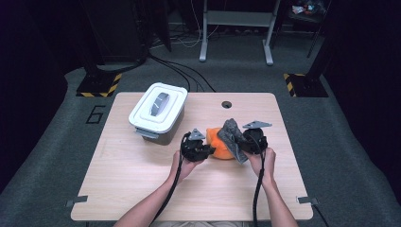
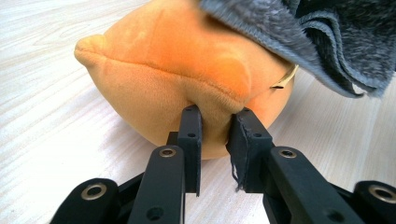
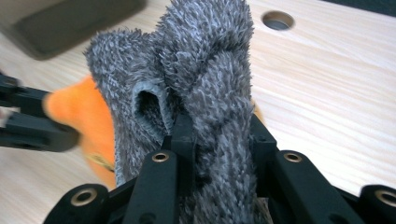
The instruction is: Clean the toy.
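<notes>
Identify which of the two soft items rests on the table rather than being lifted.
The orange plush: it rests on the table, while the grey cloth hangs raised over it.

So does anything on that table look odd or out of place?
Nothing spilled or broken. The grey cloth, pinched by the right gripper, is draped crookedly over the orange plush toy, which the left gripper is squeezing.

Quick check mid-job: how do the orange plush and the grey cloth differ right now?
The orange plush is smooth, rounded and stuffed; the grey cloth is shaggy, flat fabric bunched into folds. The plush rests on the table; the cloth is lifted, draping over the plush's top. The left tool pinches the plush, the right tool the cloth. Both are soft and gripped.
</notes>
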The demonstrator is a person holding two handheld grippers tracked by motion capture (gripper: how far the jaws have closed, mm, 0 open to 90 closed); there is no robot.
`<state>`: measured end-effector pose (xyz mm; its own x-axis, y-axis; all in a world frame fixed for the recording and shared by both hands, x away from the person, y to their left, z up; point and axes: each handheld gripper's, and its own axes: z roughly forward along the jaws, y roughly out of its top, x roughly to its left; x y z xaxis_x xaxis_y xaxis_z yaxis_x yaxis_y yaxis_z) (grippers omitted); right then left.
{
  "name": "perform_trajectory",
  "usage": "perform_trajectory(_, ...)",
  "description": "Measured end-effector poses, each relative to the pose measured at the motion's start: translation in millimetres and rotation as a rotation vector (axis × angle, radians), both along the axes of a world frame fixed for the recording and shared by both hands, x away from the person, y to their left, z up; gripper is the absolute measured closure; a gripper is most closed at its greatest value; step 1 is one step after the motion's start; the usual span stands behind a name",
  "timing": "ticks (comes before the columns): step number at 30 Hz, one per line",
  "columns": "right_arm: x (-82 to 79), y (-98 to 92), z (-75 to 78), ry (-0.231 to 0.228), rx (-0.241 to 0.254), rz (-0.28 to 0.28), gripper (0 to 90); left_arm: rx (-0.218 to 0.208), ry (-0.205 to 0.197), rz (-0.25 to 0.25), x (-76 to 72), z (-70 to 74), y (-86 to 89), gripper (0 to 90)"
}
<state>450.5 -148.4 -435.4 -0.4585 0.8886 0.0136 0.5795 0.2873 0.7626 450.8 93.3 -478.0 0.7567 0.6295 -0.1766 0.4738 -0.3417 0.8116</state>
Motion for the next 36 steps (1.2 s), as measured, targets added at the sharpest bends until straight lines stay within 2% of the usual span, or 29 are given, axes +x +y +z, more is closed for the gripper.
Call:
perform_trajectory(8, 6.0, -18.7, -8.8, 0.029, 0.024, -0.043, 70.4, 0.005, -0.004, -0.004, 0.2, 0.4, -1.0, 74.8)
perform_trajectory(14, 15.6, -32.6, -19.4, 0.08, 0.053, -0.104, 70.3, 0.008, -0.008, -0.005, 1.2, -0.5, -0.4, 74.9)
perform_trajectory(17, 21.3, -37.9, -26.7, 0.106, 0.085, -0.101, 70.3, 0.008, -0.008, -0.004, 1.0, -0.5, -1.1, 74.8)
perform_trajectory(20, 21.7, -35.7, -26.6, 0.108, 0.078, -0.107, 70.3, 0.01, -0.014, -0.002, 0.6, -0.4, -1.2, 74.3)
perform_trajectory(21, 21.8, -34.6, -25.8, 0.101, 0.071, -0.101, 70.3, 0.012, -0.026, -0.003, -1.0, 0.0, -1.5, 72.9)
perform_trajectory(22, 21.8, -34.6, -25.7, 0.098, 0.067, -0.104, 70.3, 0.038, -0.062, -0.013, -4.8, 0.8, -2.8, 71.6)
perform_trajectory(24, 21.7, -34.7, -25.7, 0.099, 0.066, -0.105, 70.3, 0.05, -0.076, -0.013, -7.6, 1.4, -3.2, 68.7)
perform_trajectory(25, 21.4, -35.5, -25.7, 0.104, 0.062, -0.105, 70.3, 0.06, -0.086, -0.015, -8.8, 1.2, -3.5, 63.0)
perform_trajectory(26, 21.4, -35.7, -25.8, 0.107, 0.068, -0.106, 70.3, 0.058, -0.09, -0.022, -9.2, 0.5, -3.6, 56.5)
perform_trajectory(29, 21.4, -35.4, -25.7, 0.103, 0.067, -0.107, 70.3, 0.097, -0.081, -0.013, -7.9, -4.0, -6.2, 42.4)
perform_trajectory(32, 21.3, -33.9, -24.8, 0.098, 0.068, -0.103, 70.3, 0.124, -0.074, -0.008, -5.4, -9.4, -10.8, 37.0)
perform_trajectory(33, 20.9, -33.3, -24.5, 0.098, 0.069, -0.102, 70.3, 0.132, -0.085, -0.006, -5.3, -9.9, -12.5, 36.9)
perform_trajectory(35, 21.0, -32.9, -24.6, 0.089, 0.063, -0.102, 70.3, 0.141, -0.1, -0.009, -5.5, -9.8, -15.2, 42.1)
perform_trajectory(36, 21.3, -32.6, -24.7, 0.089, 0.066, -0.103, 70.4, 0.139, -0.101, -0.004, -4.8, -9.9, -16.2, 55.5)
